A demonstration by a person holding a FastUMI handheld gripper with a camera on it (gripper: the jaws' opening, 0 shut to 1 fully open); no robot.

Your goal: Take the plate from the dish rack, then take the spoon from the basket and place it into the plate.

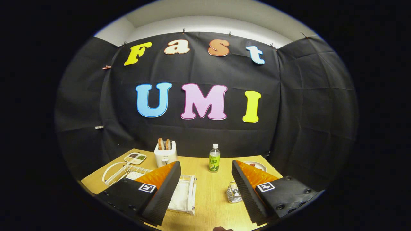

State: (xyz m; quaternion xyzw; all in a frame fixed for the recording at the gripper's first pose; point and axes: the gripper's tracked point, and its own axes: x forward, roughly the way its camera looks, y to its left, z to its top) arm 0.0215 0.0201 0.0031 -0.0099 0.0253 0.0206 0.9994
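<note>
My gripper (205,164) is open above the wooden table (208,205), with nothing between its two black fingers (163,192). The white wire dish rack (188,192) lies on the left, mostly hidden beneath the left finger. At its far left end a white round rim (109,171) shows, which looks like the plate. A small metal wire basket (232,192) stands just inside the right finger. A shiny metal piece in it looks like the spoon (236,192); the finger hides part of it.
A white toaster (165,154) with two toast slices stands at the back. A green-labelled bottle (214,158) is beyond the fingers at mid-table. A divided snack tray (135,158) sits back left, and a small plate with food (257,165) back right.
</note>
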